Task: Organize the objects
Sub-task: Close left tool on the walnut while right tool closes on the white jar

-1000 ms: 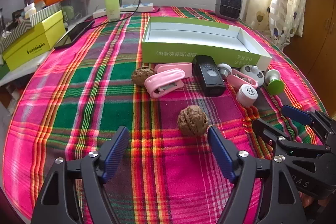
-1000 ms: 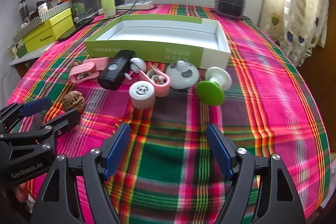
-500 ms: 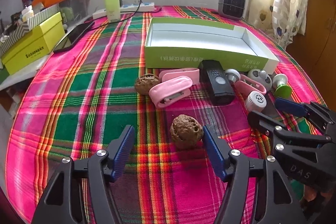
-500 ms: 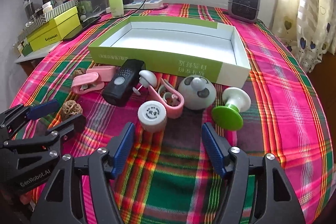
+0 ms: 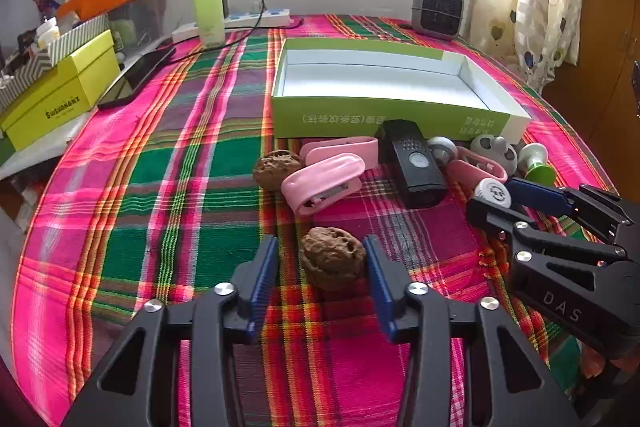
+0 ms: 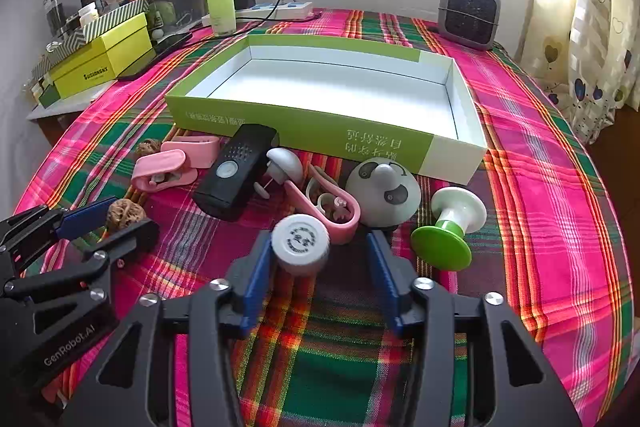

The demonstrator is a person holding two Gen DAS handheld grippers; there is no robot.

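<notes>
Between spread left tongs: walnut; right tongs (also spread) flank white cap.

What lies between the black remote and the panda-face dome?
In the right wrist view, a white mushroom-shaped knob and a pink clip lie between the black remote and the panda-face dome.

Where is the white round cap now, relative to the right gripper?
In the right wrist view, the white round cap lies on the plaid cloth between the open fingers of the right gripper, nearer its left finger, just in front of the pink clip.
</notes>
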